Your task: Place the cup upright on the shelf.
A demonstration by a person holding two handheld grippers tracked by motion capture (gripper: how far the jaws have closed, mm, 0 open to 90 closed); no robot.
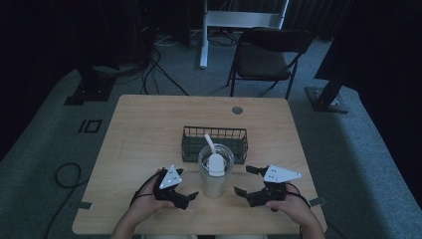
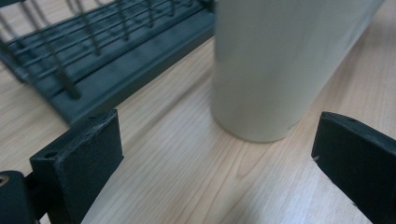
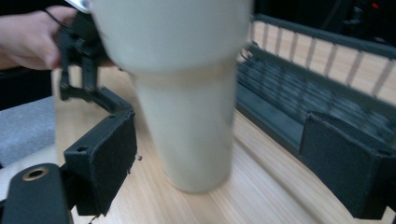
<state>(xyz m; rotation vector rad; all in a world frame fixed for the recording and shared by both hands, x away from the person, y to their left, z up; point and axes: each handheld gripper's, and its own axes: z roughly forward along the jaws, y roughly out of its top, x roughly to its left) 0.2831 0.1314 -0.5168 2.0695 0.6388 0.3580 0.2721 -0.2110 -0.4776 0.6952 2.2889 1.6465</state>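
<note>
A pale tumbler (image 1: 215,174) with a clear lid and a white straw stands upright on the wooden table (image 1: 149,124), just in front of a dark wire basket (image 1: 214,143). My left gripper (image 1: 185,188) is open at the tumbler's left, its jaws wide apart and pointing at the cup. My right gripper (image 1: 247,180) is open at the tumbler's right, also aimed at it. The left gripper view has the tumbler's base (image 2: 271,70) ahead of the open gripper (image 2: 219,163). In the right gripper view the tumbler (image 3: 187,98) stands between and beyond the spread jaws of the gripper (image 3: 233,172), untouched.
The wire basket (image 2: 93,60) sits right behind the tumbler, seen as basket (image 3: 317,88) in the right gripper view, where the other hand and its gripper (image 3: 74,56) lie beyond the cup. A black chair (image 1: 268,55) and a desk frame stand on the floor past the table's far edge.
</note>
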